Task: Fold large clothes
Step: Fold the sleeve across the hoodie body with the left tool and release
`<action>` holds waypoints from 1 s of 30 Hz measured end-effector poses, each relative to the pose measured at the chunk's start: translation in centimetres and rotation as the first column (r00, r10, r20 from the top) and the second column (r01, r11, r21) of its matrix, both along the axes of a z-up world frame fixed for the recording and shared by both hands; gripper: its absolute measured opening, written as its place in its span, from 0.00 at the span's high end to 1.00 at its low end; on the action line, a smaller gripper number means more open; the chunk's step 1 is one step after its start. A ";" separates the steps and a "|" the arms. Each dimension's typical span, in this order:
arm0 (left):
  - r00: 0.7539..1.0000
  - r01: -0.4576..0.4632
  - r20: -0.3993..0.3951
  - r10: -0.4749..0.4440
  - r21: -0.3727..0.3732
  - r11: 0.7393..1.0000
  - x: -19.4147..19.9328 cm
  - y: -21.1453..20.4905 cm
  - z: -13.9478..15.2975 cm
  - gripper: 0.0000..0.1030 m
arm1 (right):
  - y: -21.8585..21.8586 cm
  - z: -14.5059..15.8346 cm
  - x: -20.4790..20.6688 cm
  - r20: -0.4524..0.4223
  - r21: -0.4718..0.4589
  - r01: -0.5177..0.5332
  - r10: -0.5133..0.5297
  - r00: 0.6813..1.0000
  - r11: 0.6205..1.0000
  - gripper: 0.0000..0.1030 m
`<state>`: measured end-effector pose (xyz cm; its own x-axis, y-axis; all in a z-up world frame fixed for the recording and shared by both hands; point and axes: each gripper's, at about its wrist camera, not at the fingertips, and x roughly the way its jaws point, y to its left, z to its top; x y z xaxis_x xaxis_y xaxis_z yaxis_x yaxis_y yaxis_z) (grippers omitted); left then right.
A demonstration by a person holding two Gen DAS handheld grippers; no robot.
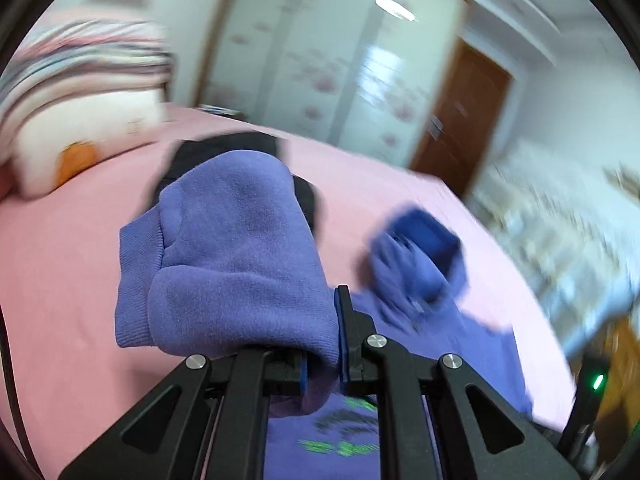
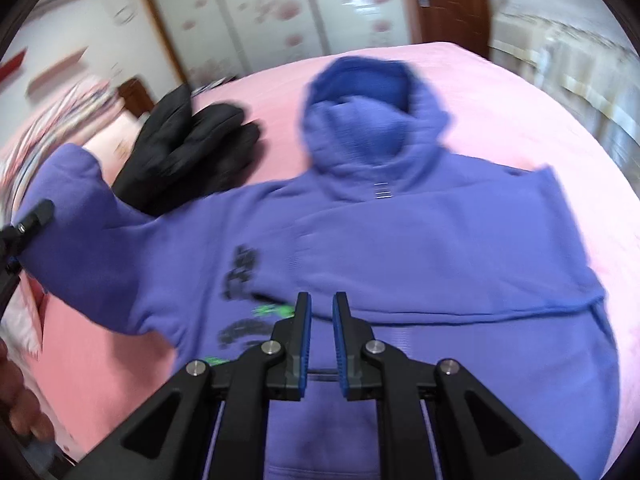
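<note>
Purple fleece hoodie (image 2: 400,240) lies spread on a pink bedsheet (image 2: 500,92), hood (image 2: 360,112) toward the far wall, black and green print (image 2: 248,304) on the body near the lens. Its far sleeve (image 1: 240,264) is lifted off the sheet and bunched between the fingers of the left gripper (image 1: 324,336), which are clamped on the cloth w/ ribbed cuff hanging to the side. In the right wrist view the same sleeve (image 2: 84,232) rises toward the frame's left edge, where part of the left gripper shows. Right gripper (image 2: 322,312) hovers over the hoodie's lower body, fingers parted by a narrow gap, nothing between them. The other sleeve is folded across the body, approx. along the chest. Black garment (image 2: 188,152) lies on the sheet beside the hood, touching the raised sleeve's shoulder. Striped bedding (image 1: 80,56) and a white pillow (image 1: 80,136) sit at the bed's head. Both views are motion-blurred; wardrobe doors (image 2: 256,8) w/ floral pattern stand behind.
</note>
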<state>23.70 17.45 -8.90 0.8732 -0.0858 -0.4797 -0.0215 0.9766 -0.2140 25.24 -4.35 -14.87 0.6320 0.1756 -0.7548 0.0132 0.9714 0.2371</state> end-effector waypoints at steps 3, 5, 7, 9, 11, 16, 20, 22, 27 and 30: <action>0.990 0.109 -0.101 -0.103 0.059 0.992 2.2 -5.9 -3.1 0.91 | -3.9 0.0 -0.8 -0.001 0.012 0.072 -0.072 0.997 0.997 0.89; 0.971 0.162 -0.193 -0.142 0.092 0.983 2.6 -9.1 -6.2 0.90 | -6.2 -0.3 -1.3 -0.009 0.016 0.114 -0.114 0.993 0.993 0.89; 0.933 0.217 -0.314 -0.176 0.101 0.971 4.1 -11.6 -9.7 0.79 | -8.3 -0.8 -1.7 -0.031 0.027 0.145 -0.144 0.989 0.989 0.89; 0.891 0.251 -0.406 -0.203 0.068 0.966 4.4 -13.2 -12.5 0.63 | -9.9 -1.4 -2.0 -0.051 0.046 0.162 -0.159 0.986 0.986 0.89; 0.880 0.254 -0.426 -0.209 0.051 0.966 3.9 -13.6 -13.8 0.48 | -11.2 -2.0 -2.3 -0.072 0.070 0.169 -0.164 0.984 0.983 0.89; 0.878 0.268 -0.393 -0.273 -0.068 0.961 0.9 -11.0 -12.5 0.28 | -11.6 -2.3 -2.4 -0.073 0.117 0.136 -0.128 0.989 0.984 0.89; 0.901 0.205 -0.364 -0.237 -0.126 0.971 -2.0 -6.3 -10.9 0.28 | -9.5 -1.3 -2.3 -0.022 0.120 0.041 -0.038 0.999 0.992 0.89; 0.921 0.144 -0.350 -0.174 -0.110 0.983 -2.8 -4.1 -10.1 0.28 | -7.7 -0.6 -2.2 0.010 0.104 -0.027 0.026 1.000 0.994 0.87; 0.935 -0.045 -0.353 0.023 -0.055 0.997 -3.9 2.0 -9.5 0.28 | -1.7 1.3 -2.2 0.091 0.028 -0.203 0.200 0.976 0.979 0.65; 0.914 -0.124 -0.394 0.101 -0.034 0.992 -3.6 4.1 -10.5 0.28 | 2.2 1.7 -1.8 0.115 -0.051 -0.292 0.296 0.948 0.955 0.65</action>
<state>20.12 21.59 -19.36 0.6225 -0.0353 -0.7818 -0.2234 0.9494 -0.2208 23.45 -2.15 -13.19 0.6418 0.3441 -0.6854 -0.3009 0.9350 0.1877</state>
